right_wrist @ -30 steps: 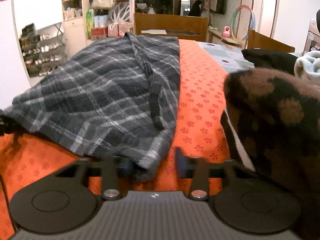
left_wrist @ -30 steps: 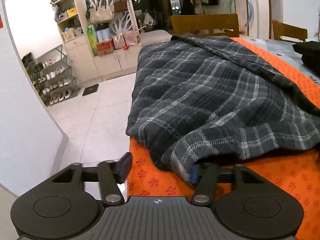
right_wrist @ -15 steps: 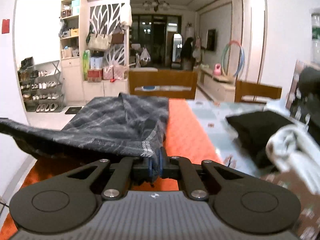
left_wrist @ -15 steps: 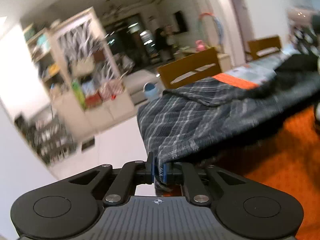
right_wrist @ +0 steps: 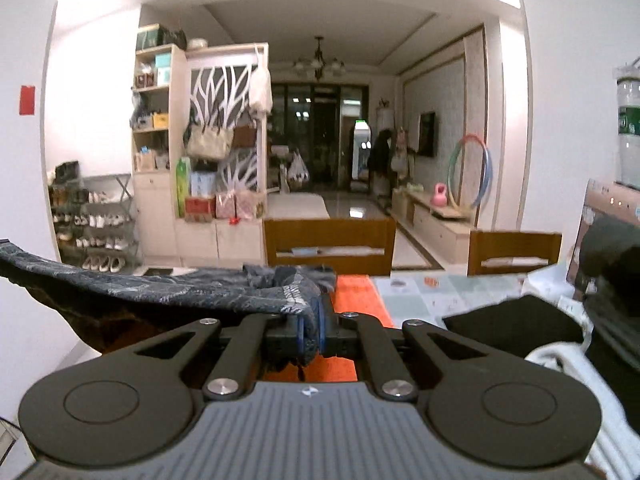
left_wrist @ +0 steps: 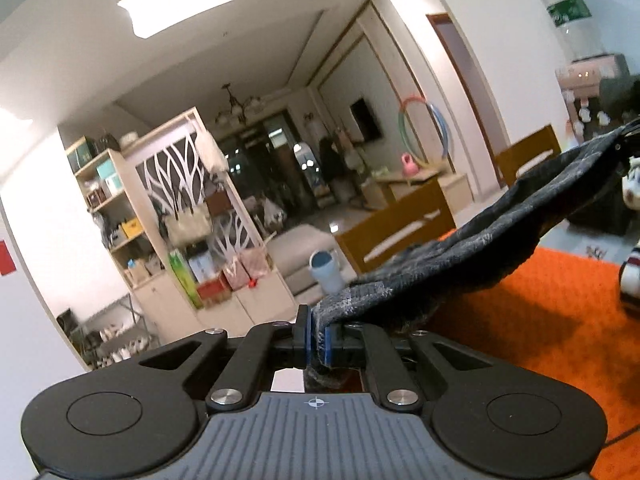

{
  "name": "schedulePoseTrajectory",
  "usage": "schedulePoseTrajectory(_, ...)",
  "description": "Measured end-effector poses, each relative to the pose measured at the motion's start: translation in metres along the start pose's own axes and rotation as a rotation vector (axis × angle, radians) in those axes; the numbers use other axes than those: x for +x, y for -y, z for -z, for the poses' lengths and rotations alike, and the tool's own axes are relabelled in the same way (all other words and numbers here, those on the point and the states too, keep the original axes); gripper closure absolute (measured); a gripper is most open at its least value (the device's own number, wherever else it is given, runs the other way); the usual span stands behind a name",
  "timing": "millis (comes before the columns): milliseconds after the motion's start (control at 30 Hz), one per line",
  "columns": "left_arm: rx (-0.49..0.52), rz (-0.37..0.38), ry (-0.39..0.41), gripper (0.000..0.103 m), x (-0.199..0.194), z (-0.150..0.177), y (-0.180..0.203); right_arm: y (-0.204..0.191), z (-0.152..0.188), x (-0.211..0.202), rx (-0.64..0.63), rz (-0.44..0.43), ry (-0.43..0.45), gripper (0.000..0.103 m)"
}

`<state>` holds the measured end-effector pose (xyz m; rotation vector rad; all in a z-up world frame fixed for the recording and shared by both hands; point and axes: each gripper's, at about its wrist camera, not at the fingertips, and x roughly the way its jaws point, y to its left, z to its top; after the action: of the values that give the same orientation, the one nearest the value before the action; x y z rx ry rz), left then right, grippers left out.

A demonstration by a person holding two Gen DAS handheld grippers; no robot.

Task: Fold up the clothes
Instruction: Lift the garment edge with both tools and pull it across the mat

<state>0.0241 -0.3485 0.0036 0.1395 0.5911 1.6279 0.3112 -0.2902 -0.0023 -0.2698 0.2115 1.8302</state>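
A dark grey plaid garment (left_wrist: 460, 252) hangs stretched between my two grippers, lifted off the orange patterned cloth (left_wrist: 540, 320) on the table. My left gripper (left_wrist: 316, 340) is shut on one near corner of it, cloth pinched between the blue pads. In the right wrist view the same plaid garment (right_wrist: 160, 288) sags away to the left, and my right gripper (right_wrist: 310, 330) is shut on its other near corner. The garment's far end still lies bunched on the table by the chair. Its underside is in shadow.
Folded black clothing (right_wrist: 516, 320) and a white garment (right_wrist: 568, 364) lie on the table at the right. Wooden chairs (right_wrist: 328, 244) stand at the far edge. A shelf unit (right_wrist: 192, 152) and shoe rack (right_wrist: 92, 224) stand beyond on the left.
Both grippers closed on the garment's near corners and rose, lifting its near edge off the table. Both views tilted up from the tabletop toward the room.
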Motion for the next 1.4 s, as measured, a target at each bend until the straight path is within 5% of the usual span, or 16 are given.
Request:
schedulePoseTrajectory(267,0.068,0.055,0.022,0.095,-0.022,-0.012,0.005,0.014,-0.009,-0.039,0.009,-0.013,0.001,0.096)
schedulePoseTrajectory(567,0.081,0.181,-0.079,0.096,-0.05,0.005,0.014,0.017,0.028,-0.087,-0.003,-0.041,-0.119,0.096)
schedulePoseTrajectory(1067,0.112,0.386,-0.343,0.095,-0.053,0.104,0.058,-0.006,0.152,-0.096,0.011,-0.091,-0.421,0.095)
schedulePoseTrajectory(1333,0.114,0.532,-0.427,0.083,-0.04,0.154,0.069,-0.014,0.205,-0.086,-0.039,-0.098,-0.53,0.091)
schedulePoseTrajectory(1400,0.091,0.562,-0.437,0.079,-0.039,0.162,0.063,-0.017,0.211,-0.088,-0.058,-0.096,-0.552,0.083)
